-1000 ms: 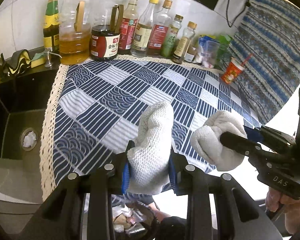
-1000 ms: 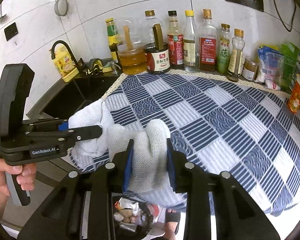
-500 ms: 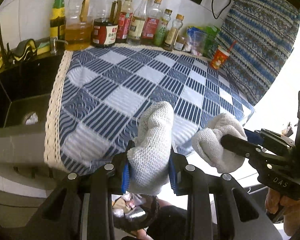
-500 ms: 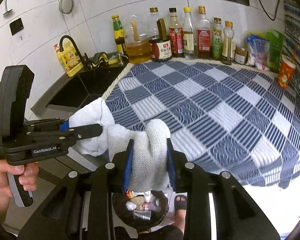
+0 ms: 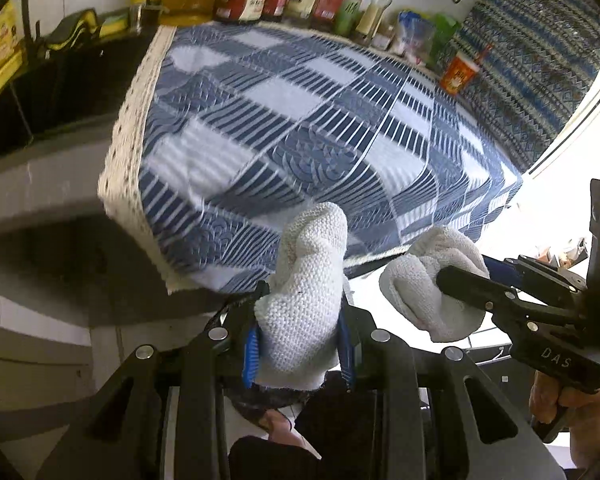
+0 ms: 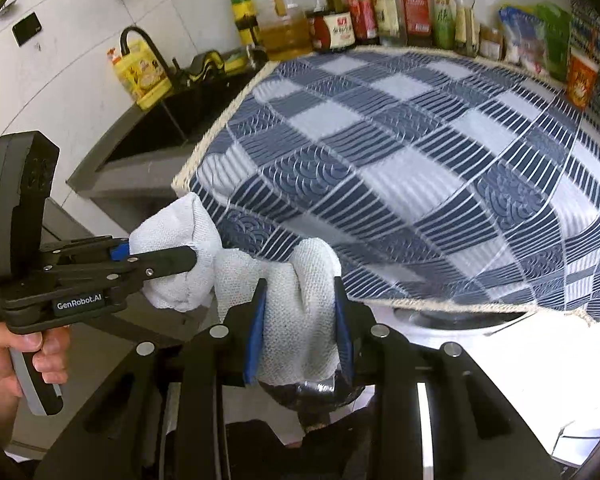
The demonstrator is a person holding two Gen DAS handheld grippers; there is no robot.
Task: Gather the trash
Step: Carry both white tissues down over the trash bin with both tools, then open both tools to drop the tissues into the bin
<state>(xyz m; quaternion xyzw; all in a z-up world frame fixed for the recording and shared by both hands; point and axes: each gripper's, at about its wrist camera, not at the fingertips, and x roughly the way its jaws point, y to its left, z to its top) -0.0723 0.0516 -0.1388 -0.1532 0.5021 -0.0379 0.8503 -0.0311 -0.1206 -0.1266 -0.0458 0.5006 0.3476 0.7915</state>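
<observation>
A counter covered by a blue-and-white checked tablecloth [image 6: 400, 152] fills most of what I see, its fringed front edge hanging just beyond my grippers. Along the tiled wall behind it stands a row of sauce and oil bottles [image 6: 360, 12], with an orange paper cup [image 5: 458, 74] at the cloth's far right corner. To the left of the cloth is a dark sink [image 6: 160, 128] with a black tap.

I hold one white knitted cloth [image 5: 304, 304] stretched between both tools, off the counter and in front of its edge. Its long axis runs side to side, from one gripper to the other. My left gripper [image 5: 300, 344] pinches one end between its blue-padded fingers; that end stands upright, pointing up and away from me. My right gripper [image 6: 298, 338] pinches the other end the same way, its fingers pressed onto the bunched fabric.

Below the right gripper sits the top of a dark trash bag [image 6: 320, 396]; its contents are not visible.
</observation>
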